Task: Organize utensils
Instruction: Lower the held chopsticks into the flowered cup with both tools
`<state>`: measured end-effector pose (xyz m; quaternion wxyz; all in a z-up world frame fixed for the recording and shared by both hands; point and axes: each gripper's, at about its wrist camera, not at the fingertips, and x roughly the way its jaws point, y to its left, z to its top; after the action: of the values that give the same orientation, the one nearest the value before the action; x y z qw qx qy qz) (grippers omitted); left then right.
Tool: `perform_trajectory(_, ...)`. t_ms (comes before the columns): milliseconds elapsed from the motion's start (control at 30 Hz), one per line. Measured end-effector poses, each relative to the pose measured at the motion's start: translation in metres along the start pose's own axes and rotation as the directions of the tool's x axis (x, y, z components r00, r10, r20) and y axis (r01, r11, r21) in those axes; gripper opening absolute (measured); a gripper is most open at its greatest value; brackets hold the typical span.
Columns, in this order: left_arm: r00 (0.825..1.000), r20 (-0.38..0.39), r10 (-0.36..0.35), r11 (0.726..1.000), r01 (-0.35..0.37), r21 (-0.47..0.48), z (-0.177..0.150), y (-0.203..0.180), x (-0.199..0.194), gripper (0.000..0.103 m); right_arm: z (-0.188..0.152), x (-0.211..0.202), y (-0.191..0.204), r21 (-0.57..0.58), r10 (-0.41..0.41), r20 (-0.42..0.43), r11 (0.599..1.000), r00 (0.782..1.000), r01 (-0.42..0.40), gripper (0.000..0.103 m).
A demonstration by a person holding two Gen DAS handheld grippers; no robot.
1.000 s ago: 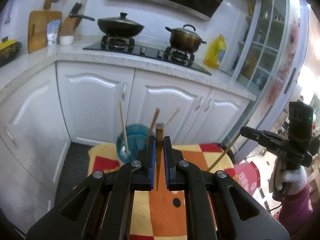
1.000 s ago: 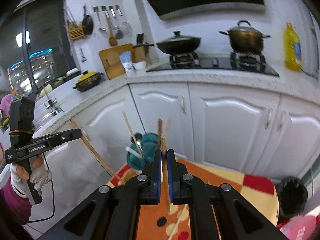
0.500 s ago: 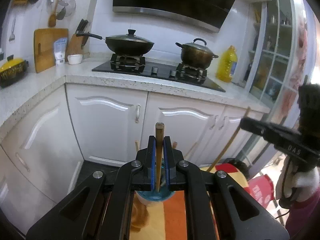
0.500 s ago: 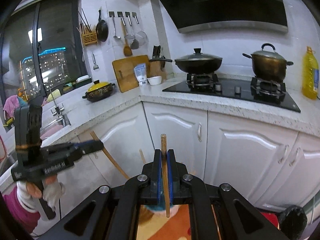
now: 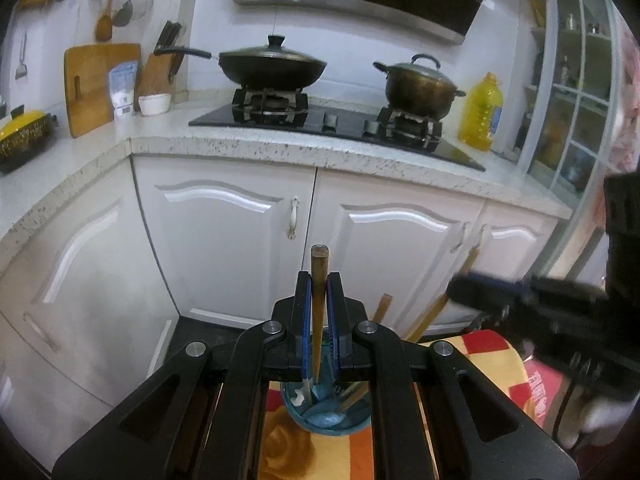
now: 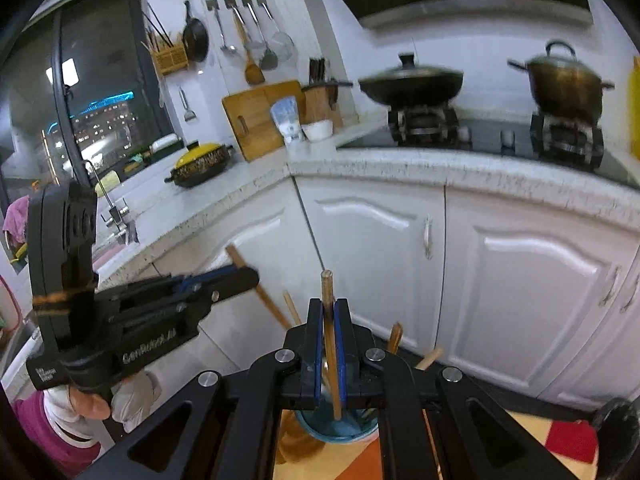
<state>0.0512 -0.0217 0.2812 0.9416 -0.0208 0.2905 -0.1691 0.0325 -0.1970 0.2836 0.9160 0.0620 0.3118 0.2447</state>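
My left gripper (image 5: 319, 296) is shut on a brown wooden chopstick (image 5: 319, 280), held upright with its lower tip over the mouth of a blue utensil cup (image 5: 326, 420). My right gripper (image 6: 330, 320) is shut on another wooden chopstick (image 6: 329, 304), upright, its lower end inside the same blue cup (image 6: 340, 432). The cup stands on a red, yellow and orange checked cloth (image 5: 472, 352) and holds several other chopsticks and a white spoon. Each gripper shows in the other's view, the right one (image 5: 464, 292) and the left one (image 6: 244, 278).
White kitchen cabinets (image 5: 240, 240) stand behind the cup under a speckled counter (image 5: 320, 148). A black wok (image 5: 272, 66) and a bronze pot (image 5: 418, 88) sit on the stove. A yellow oil bottle (image 5: 480, 112) stands at right. A cutting board (image 6: 260, 120) and a yellow casserole (image 6: 200, 164) are at left.
Both grippers have come closer to the blue cup and now stand above it, chopsticks pointing down into it. The views tilted up toward the cabinets.
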Motion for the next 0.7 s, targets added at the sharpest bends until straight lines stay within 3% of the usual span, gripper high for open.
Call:
perform_trajectory(200, 0.998, -0.058, 0.027, 1.0, -0.027, -0.001, -0.015, -0.003, 0.036, 0.006, -0.03, 0.03, -0.025, 0.064, -0.015, -0.087, 0.998, 0.996, 0.021, 0.005)
perform_trajectory(400, 0.993, -0.11, 0.033, 0.999, -0.035, -0.014, -0.031, -0.005, 0.057, 0.006, -0.039, 0.028, -0.035, 0.086, -0.021, -0.102, 0.996, 0.995, 0.03, 0.005)
perform_trajectory(467, 0.994, -0.104, 0.04, 0.999, -0.041, -0.016, -0.033, -0.004, 0.057, 0.006, -0.041, 0.023, -0.038, 0.102, -0.019, -0.103, 0.994, 0.994, 0.03, 0.009)
perform_trajectory(533, 0.994, -0.107, 0.034, 0.999, -0.037, -0.029, -0.033, -0.002, 0.057, 0.006, -0.043, 0.018, -0.043, 0.126, -0.021, -0.1, 0.991, 0.995, 0.033, 0.029)
perform_trajectory(700, 0.992, -0.122, 0.023, 0.999, -0.028, -0.043, -0.032, 0.002, 0.052, 0.007, -0.053, 0.005, -0.051, 0.156, -0.026, -0.094, 0.987, 0.995, 0.041, 0.03)
